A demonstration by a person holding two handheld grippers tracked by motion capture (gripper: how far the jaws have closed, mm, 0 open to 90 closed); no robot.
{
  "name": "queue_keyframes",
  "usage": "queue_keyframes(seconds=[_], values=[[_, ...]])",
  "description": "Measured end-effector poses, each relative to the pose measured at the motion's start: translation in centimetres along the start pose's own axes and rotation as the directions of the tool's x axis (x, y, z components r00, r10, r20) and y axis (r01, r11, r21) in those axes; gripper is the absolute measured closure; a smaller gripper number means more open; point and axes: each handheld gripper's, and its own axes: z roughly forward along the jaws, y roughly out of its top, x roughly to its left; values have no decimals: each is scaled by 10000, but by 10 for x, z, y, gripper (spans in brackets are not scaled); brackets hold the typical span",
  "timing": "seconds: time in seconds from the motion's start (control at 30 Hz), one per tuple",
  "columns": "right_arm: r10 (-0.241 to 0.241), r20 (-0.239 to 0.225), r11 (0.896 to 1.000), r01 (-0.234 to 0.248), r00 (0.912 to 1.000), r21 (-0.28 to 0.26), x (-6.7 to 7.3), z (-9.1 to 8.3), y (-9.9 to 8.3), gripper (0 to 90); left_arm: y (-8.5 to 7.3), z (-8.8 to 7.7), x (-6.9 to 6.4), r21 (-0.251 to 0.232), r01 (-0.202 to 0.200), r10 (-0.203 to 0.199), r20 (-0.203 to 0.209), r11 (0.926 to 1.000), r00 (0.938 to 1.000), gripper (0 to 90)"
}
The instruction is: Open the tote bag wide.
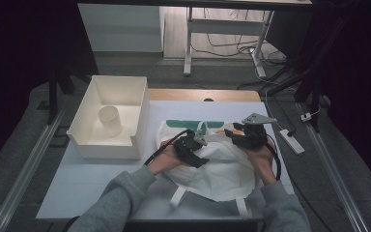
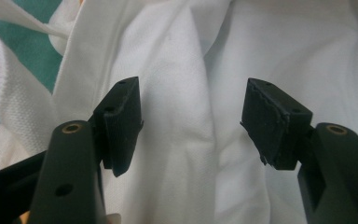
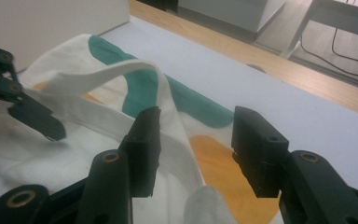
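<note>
A white cloth bag [image 1: 217,166] with green and orange print lies crumpled on the table between both hands. My left gripper [image 1: 199,140] hovers over its left part. In the left gripper view the left gripper [image 2: 193,123] stands open, with bare white cloth [image 2: 186,70] beyond the gap and neither pad touching it. My right gripper [image 1: 233,133] is at the bag's far right edge. In the right gripper view it [image 3: 198,149] is open, the bag's rim [image 3: 177,135] running between its jaws, unpinched. A cloth handle [image 3: 107,74] arches up near the left gripper [image 3: 32,114].
A white open-fronted bin [image 1: 140,121] with a white cup [image 1: 110,120] inside stands at the table's left rear. A power strip [image 1: 291,141] lies off the right edge. Bare tabletop [image 1: 101,179] lies to the front left.
</note>
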Motion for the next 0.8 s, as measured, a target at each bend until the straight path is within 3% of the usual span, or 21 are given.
queue_keyframes(seconds=[0.13, 0.2, 0.27, 0.33, 0.57, 0.6, 0.63, 0.67, 0.8], values=[[-125, -169, 9996, 121, 9998, -239, 6, -4, 5, 528, -1, 3, 3, 166, 149, -147, -105, 9998, 9998, 435], [-328, -330, 9985, 313, 9989, -442, 14, -11, 11, 528, -2, 5, 4, 234, 220, -215, -182, 9995, 9996, 519], [-414, -430, 9981, 393, 9982, -478, 18, -14, 12, 528, -3, 7, 6, 252, 312, -310, -87, 9992, 9995, 529], [-735, -684, 9967, 708, 9949, -400, 28, -20, 16, 527, -4, 7, 8, 247, 380, -379, -22, 9990, 9993, 584], [-1064, -1415, 9938, 1101, 9842, 182, 50, -27, 14, 517, -7, 11, 12, 287, 558, -560, 75, 9980, 9984, 771], [-1201, -1683, 9908, 1288, 9784, 414, 58, -29, 13, 514, -8, 11, 13, 304, 558, -560, 75, 9980, 9984, 820], [-1201, -1683, 9908, 1288, 9784, 414, 58, -29, 13, 514, -8, 12, 14, 275, 599, -602, 92, 9978, 9981, 820], [-1275, -2023, 9870, 1443, 9710, 706, 66, -29, 10, 510, -8, 12, 14, 276, 589, -591, 100, 9979, 9982, 846], [-1426, -2604, 9740, 1821, 9549, 1345, 83, -21, 2, 503, -8, 10, 15, 128, 660, -660, 58, 9977, 9978, 866]])
